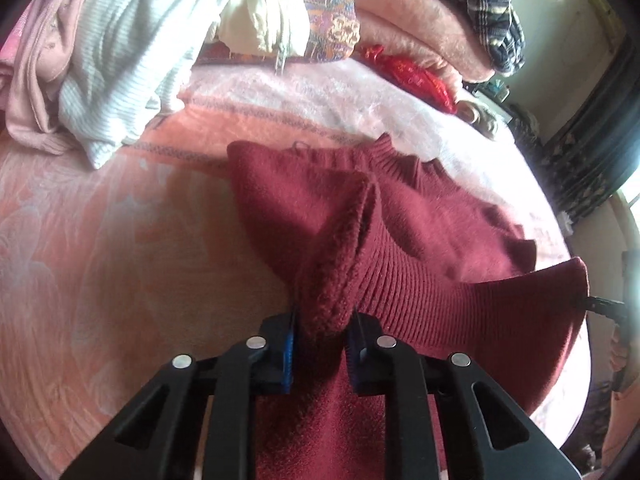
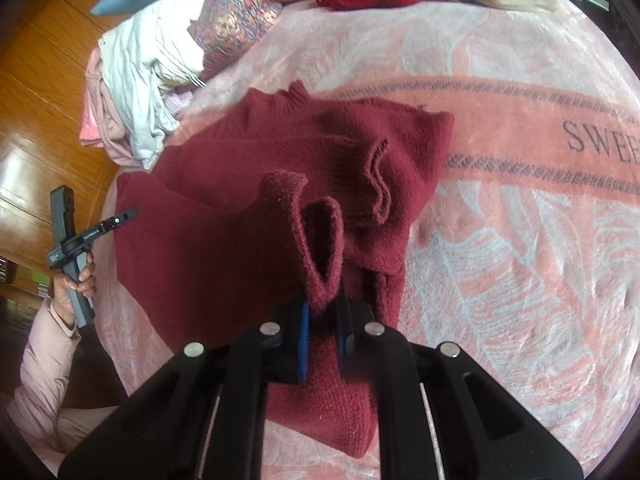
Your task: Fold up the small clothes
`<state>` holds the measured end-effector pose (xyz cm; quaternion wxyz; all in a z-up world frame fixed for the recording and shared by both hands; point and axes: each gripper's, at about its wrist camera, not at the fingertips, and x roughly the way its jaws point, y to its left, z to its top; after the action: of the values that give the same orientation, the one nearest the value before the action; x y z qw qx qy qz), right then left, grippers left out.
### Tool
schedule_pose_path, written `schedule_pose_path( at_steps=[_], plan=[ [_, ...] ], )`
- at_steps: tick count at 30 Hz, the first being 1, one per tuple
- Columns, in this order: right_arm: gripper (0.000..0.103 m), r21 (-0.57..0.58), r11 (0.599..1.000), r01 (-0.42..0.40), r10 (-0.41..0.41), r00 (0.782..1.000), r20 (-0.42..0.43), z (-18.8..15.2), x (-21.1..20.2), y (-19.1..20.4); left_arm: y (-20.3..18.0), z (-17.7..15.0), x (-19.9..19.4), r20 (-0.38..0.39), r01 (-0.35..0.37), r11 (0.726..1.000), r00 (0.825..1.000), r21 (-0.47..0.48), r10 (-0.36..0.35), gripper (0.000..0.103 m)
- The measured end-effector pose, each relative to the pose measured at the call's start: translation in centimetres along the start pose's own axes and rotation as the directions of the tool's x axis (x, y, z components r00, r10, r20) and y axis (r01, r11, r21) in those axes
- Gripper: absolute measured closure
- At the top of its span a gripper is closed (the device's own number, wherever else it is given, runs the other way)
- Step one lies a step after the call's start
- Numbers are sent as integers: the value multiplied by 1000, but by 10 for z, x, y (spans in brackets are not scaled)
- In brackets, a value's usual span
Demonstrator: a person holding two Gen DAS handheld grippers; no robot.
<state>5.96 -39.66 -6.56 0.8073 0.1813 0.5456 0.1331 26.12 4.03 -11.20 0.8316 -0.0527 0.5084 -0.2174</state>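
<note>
Both my left fingers [image 1: 322, 344] and right fingers [image 2: 322, 326] pinch the sweater [image 1: 420, 240] hem; uneven lifting could skew the fold.

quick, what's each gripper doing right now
Left gripper: closed on the dark red sweater.
Right gripper: closed on the same sweater.

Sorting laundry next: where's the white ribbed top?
The white ribbed top lies upper left in the left wrist view, piled beside the patterned cushion.
</note>
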Motion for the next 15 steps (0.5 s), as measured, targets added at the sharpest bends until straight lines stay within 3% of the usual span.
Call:
schedule_pose_path(
  at_steps=[1,7,15],
  plan=[
    [94,-7,1000,7,-7,1000,23,4,-7,3,-2,5,-9,35,7,1000,999,-3,-7,93],
    [94,23,999,31,-34,992,122,50,-21,2,-9,45,-26,156,-2,1000,988,-22,5,93],
    [94,14,993,121,-122,983,136,129,32,7,-7,106,27,180,-101,994,978,-38,106,93]
  ],
)
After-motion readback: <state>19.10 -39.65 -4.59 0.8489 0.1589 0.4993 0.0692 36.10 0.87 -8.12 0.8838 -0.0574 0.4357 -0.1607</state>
